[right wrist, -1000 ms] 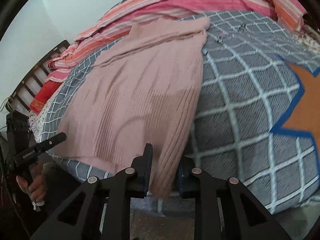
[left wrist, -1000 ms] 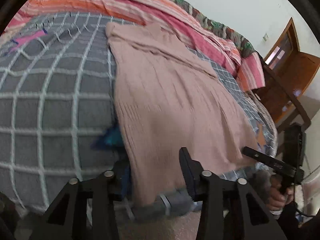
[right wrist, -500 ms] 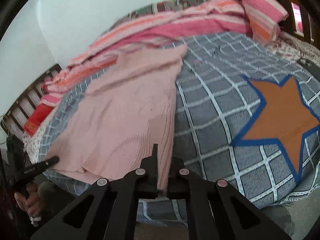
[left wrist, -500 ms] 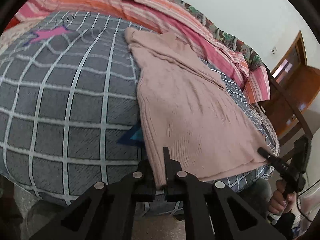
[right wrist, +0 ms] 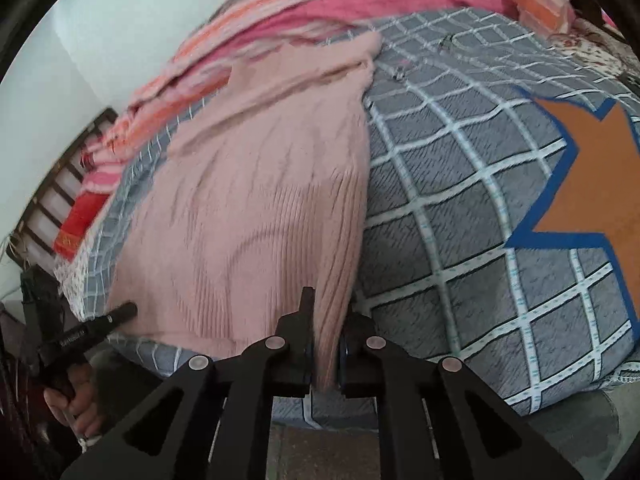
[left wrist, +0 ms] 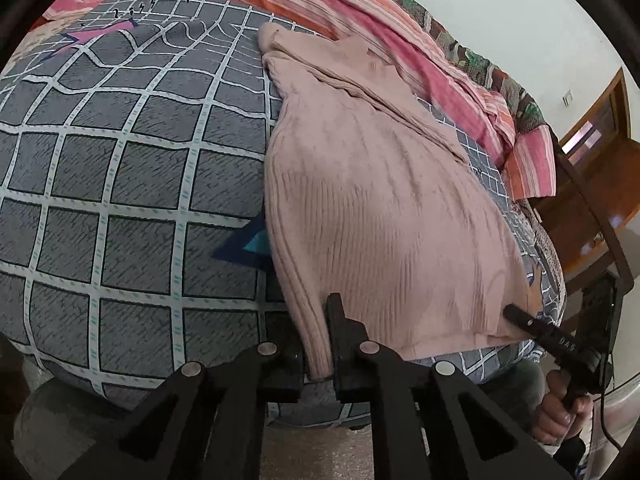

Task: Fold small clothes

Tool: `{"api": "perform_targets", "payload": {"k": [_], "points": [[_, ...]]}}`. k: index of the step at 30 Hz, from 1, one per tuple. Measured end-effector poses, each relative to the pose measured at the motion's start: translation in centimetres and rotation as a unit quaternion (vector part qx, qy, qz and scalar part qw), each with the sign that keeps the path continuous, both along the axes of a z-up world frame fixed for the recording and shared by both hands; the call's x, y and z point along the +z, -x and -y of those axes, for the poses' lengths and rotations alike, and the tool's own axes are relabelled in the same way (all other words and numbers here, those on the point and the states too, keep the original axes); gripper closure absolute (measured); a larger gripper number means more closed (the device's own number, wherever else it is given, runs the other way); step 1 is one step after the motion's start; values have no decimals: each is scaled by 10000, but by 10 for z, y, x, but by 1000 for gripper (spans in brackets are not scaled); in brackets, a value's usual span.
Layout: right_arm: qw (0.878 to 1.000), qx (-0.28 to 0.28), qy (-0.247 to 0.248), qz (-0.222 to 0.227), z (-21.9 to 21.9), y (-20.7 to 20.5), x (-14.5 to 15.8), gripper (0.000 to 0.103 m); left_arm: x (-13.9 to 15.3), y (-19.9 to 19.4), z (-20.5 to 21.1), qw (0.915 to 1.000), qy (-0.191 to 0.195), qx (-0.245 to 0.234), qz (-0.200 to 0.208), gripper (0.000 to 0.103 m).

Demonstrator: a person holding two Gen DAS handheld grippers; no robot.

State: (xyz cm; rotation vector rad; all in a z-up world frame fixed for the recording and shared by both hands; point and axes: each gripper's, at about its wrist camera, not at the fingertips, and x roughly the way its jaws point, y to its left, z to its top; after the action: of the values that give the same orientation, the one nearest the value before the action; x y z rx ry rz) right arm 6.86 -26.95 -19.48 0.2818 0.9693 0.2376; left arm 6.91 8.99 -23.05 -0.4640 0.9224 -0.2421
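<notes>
Now we have the pale pink ribbed knit sweater (left wrist: 372, 208) spread flat on the grey checked bedspread (left wrist: 120, 200), hem at the bed's near edge. Our left gripper (left wrist: 318, 344) pinches one hem corner and our right gripper (right wrist: 324, 344) pinches the other, so the hem can, we judge, be lifted evenly for a fold.

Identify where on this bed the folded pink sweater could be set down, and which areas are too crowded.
Free: grey checked quilt between the pink sweater and pink star; also quilt between the sweater and orange star. Crowded: the striped blankets along the wall, and the near edge where both grippers clamp the hem.
</notes>
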Motion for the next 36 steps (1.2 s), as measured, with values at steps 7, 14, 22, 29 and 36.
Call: {"api": "perform_targets", "payload": {"k": [7,14,22,29,36], "points": [[9970,-167,-274,707,12,13,40,98,26,11,-25,9984,356,236,383,97],[9906,-262,-774,1098,24,5,74,98,68,5,-38,9925,786,458,816,97],[9826,-348,-1111,1445,23,-22,108,98,112,-29,-38,9875,883,522,1198,97],[9800,-606,-1230,1445,22,-72,128,98,128,-77,-45,9848,751,858,1312,97],[9795,-715,-1101,1527,17,-120,136,98,133,-129,-44,9830,708,1040,1341,97]]}}
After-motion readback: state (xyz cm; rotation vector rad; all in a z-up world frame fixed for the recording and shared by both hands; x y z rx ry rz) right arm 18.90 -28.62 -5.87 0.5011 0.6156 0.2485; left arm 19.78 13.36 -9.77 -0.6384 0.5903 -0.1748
